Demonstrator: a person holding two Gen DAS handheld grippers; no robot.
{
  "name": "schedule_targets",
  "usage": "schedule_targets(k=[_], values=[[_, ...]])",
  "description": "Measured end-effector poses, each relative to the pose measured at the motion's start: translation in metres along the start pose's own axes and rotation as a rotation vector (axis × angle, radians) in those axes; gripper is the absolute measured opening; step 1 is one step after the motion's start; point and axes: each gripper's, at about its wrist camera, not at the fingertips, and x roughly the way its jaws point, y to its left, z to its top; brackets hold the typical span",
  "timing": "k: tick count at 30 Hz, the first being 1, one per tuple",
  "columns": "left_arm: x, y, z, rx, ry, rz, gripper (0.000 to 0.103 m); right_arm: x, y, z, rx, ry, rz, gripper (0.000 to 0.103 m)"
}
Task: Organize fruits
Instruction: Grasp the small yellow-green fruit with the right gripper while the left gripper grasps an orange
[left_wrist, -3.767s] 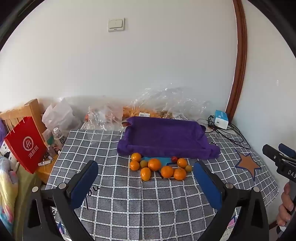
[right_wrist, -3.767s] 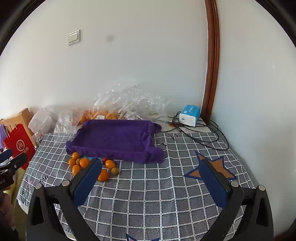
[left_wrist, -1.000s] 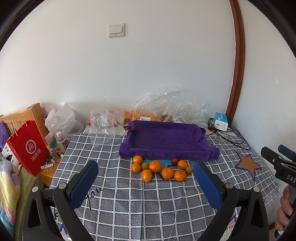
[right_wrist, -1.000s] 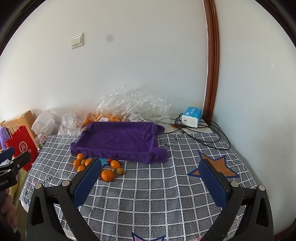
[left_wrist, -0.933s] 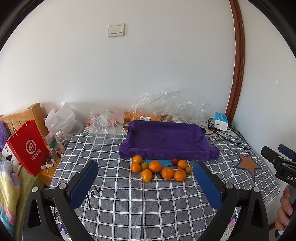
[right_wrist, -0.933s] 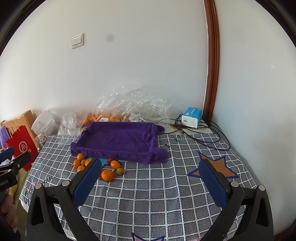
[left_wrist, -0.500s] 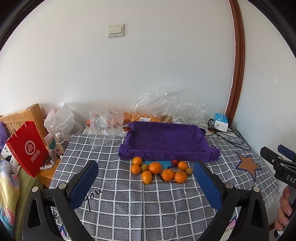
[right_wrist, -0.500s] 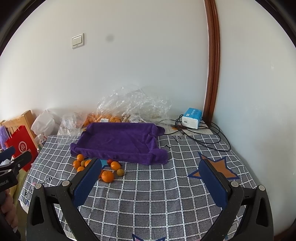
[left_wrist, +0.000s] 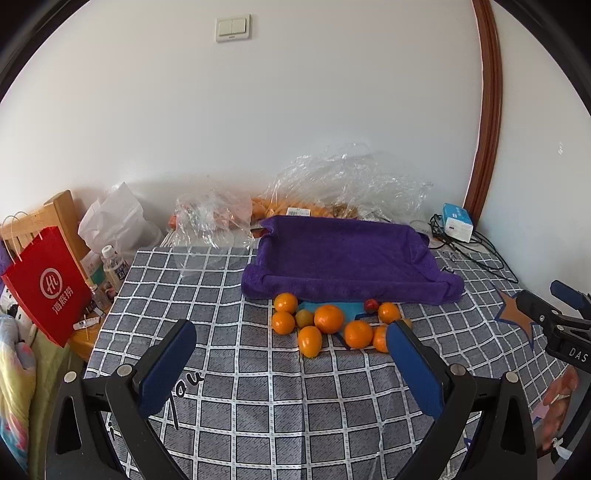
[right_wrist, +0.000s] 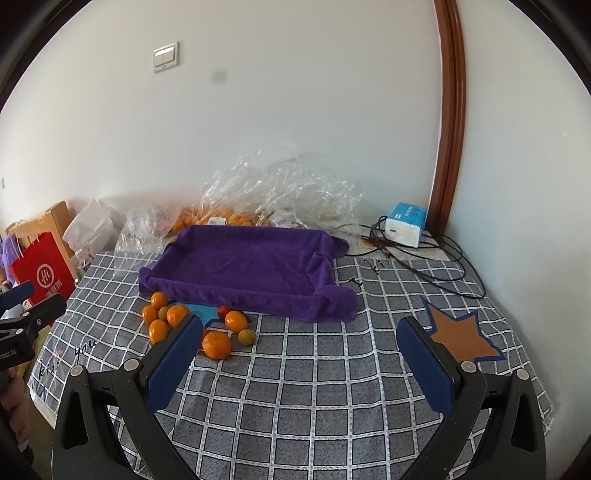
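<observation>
Left wrist view, from the left edge: a red paper bag with a white round logo (left_wrist: 47, 286) sits at centre left, its lower corner cut by the frame; behind it a wooden chair back (left_wrist: 55, 218), partly hidden. A small clear bottle (left_wrist: 113, 266) stands beside the bag, label unreadable. The grey checked tablecloth (left_wrist: 229, 295) fills the lower frame.

Left gripper (left_wrist: 291, 363): blue-padded fingers spread wide, nothing between them, hovering above the cloth in the lower frame.

Centre: the cluster of orange mandarins (left_wrist: 328, 318) lies on the cloth, just in front of the purple towel-lined tray (left_wrist: 351, 254). Among them are a small greenish-brown fruit (left_wrist: 304, 318) and a small red fruit (left_wrist: 371, 305). A blue patch under the cluster is mostly covered. The rightmost fruit is partly hidden behind the gripper's right finger.

Behind the tray, crumpled clear plastic bags (left_wrist: 347, 181) hold more orange fruit, hard to count. Upper right of the table: a blue-and-white box (left_wrist: 458, 221) with tangled black cables (left_wrist: 480, 251).

Right edge: part of the other gripper and a hand (left_wrist: 557, 402), cut off.

Right wrist view: right gripper (right_wrist: 299, 362), fingers wide apart, empty. Its left finger covers part of the fruit cluster. An orange star print (right_wrist: 461, 332) shows on the cloth at right.
</observation>
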Motion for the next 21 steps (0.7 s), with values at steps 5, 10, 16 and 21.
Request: schedule_targets(k=[5, 10, 16, 21], values=[[0.037, 0.016, -0.011, -0.038, 0.071, -0.010, 0.093, 0.050, 0.009, -0.012, 0.002, 0.098, 0.062, 0.097], [0.074, 0.025, -0.020, -0.036, 0.160, -0.013, 0.067, 0.105, 0.023, -0.025, -0.019, 0.201, 0.121, 0.075], [0.107, 0.035, -0.032, -0.056, 0.212, -0.070, 0.058, 0.154, 0.029, -0.034, 0.010, 0.272, 0.193, 0.056], [0.125, 0.036, -0.038, -0.069, 0.237, -0.110, 0.058, 0.180, 0.032, -0.037, 0.024, 0.323, 0.244, 0.051]])
